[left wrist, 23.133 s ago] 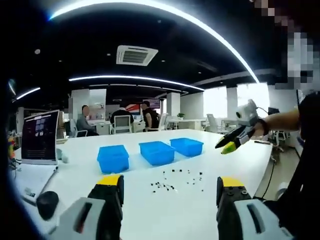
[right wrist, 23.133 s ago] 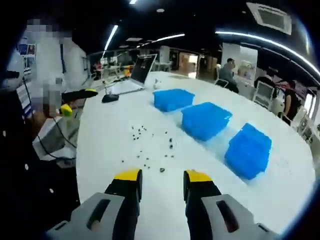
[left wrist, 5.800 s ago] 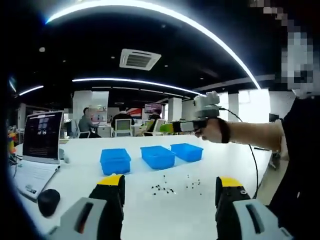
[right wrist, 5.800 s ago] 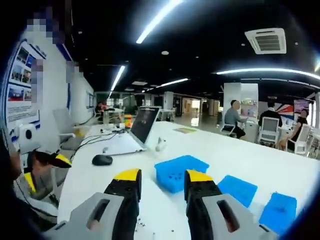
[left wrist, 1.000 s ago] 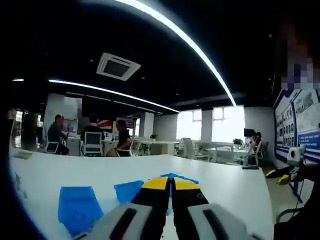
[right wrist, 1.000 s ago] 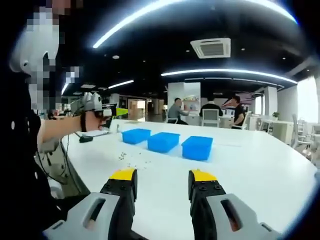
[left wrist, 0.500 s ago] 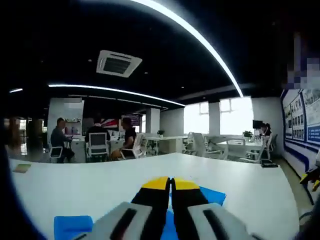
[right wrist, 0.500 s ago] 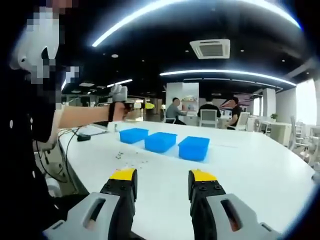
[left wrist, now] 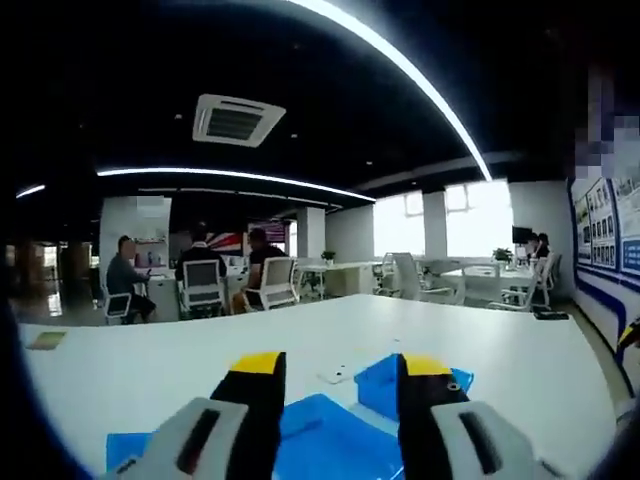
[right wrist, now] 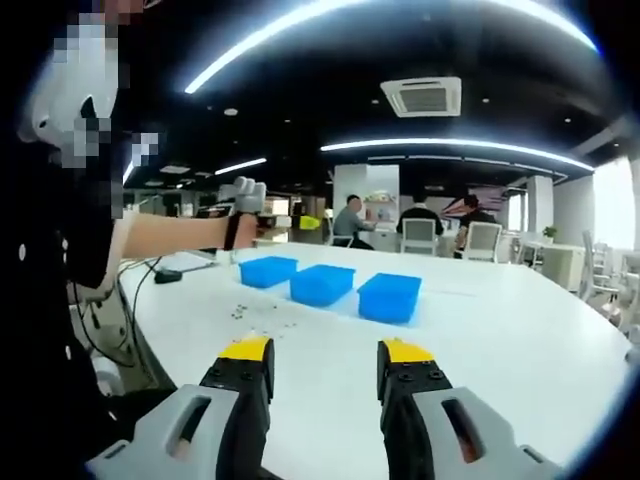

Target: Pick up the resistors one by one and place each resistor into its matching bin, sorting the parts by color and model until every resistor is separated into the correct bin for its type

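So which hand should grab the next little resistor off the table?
Probably the right gripper. Its jaws are open and it points at the loose resistors on the table. The left gripper, also open, is up over the blue bins.

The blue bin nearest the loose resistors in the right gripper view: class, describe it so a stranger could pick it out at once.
Start from the big white table. Three blue bins sit on it in a row; take the leftmost blue bin, below the outstretched left hand-held gripper. It alone sits next to the scattered resistors, and is farthest from the camera.
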A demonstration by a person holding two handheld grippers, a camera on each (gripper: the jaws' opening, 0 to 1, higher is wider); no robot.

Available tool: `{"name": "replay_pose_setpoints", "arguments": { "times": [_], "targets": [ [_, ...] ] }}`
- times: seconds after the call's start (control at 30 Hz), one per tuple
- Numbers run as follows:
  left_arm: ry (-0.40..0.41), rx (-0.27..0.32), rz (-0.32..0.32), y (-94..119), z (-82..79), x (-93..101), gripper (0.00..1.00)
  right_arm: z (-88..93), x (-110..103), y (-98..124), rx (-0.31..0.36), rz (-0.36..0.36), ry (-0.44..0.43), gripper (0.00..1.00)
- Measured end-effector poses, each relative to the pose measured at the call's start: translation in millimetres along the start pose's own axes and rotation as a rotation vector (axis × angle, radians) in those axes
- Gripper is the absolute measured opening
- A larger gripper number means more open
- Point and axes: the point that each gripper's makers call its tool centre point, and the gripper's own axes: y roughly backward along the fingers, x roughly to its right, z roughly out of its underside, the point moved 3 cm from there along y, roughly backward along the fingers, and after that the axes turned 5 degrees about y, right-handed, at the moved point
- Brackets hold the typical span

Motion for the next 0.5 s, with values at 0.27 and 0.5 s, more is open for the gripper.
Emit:
{"name": "replay_pose_setpoints", "arguments": {
  "times": [0.27, 0.5],
  "targets": [
    [0.012, -0.003, 0.032, 52.1, 14.3, 17.7, 0.51, -1.8, 1.5, -9.5, 0.002, -0.025, 0.014, 0.43],
    [0.036, 0.015, 0.063, 124.8, 23.5, 29.3, 0.59, -3.4, 3.5, -18.5, 0.005, -0.048, 0.031, 0.45]
  ]
}}
